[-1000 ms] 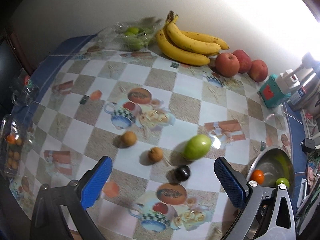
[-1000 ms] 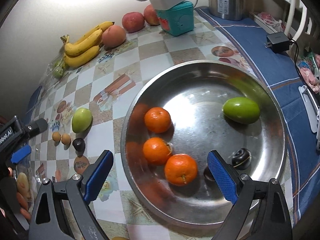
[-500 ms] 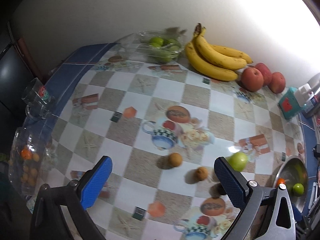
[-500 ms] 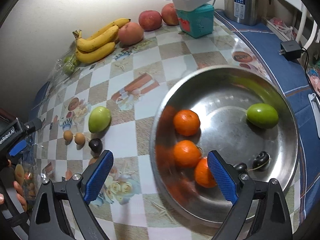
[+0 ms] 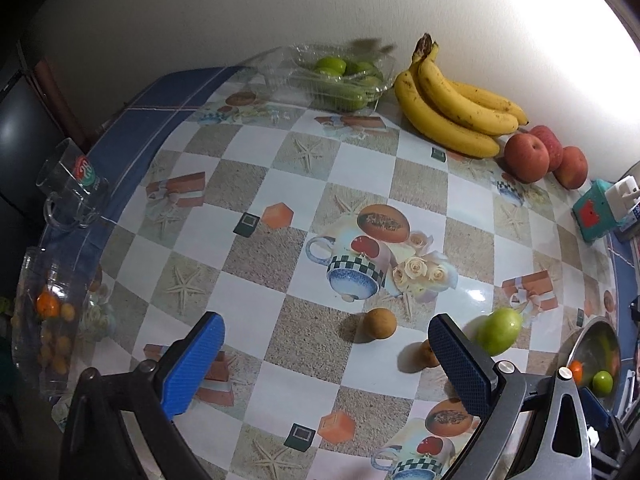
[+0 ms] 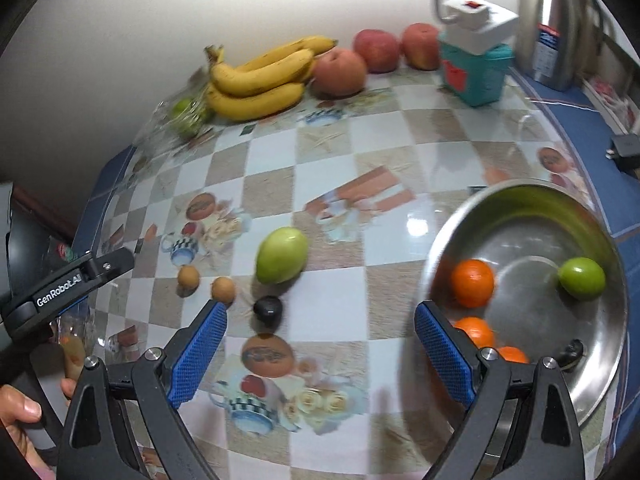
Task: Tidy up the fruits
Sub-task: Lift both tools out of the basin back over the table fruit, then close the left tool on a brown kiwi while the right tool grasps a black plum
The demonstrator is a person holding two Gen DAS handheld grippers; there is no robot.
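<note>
Green fruit [image 6: 281, 255] lying loose on tablecloth [image 6: 360, 168] beside steel bowl [image 6: 600, 344]; smooth, firm, likely to roll, best pinched across middle; left gripper [image 5: 326, 360] and right gripper [image 6: 320, 354] wide open, empty

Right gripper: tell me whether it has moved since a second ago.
Yes. The right gripper has swung left: the steel bowl, earlier between its fingers, now sits past the right finger, with the dark fruit between them.

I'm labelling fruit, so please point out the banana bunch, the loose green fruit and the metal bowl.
banana bunch [image 5: 452, 116], left wrist view, middle banana.
loose green fruit [image 6: 281, 255], right wrist view, centre.
metal bowl [image 6: 532, 188], right wrist view, far rim.
</note>
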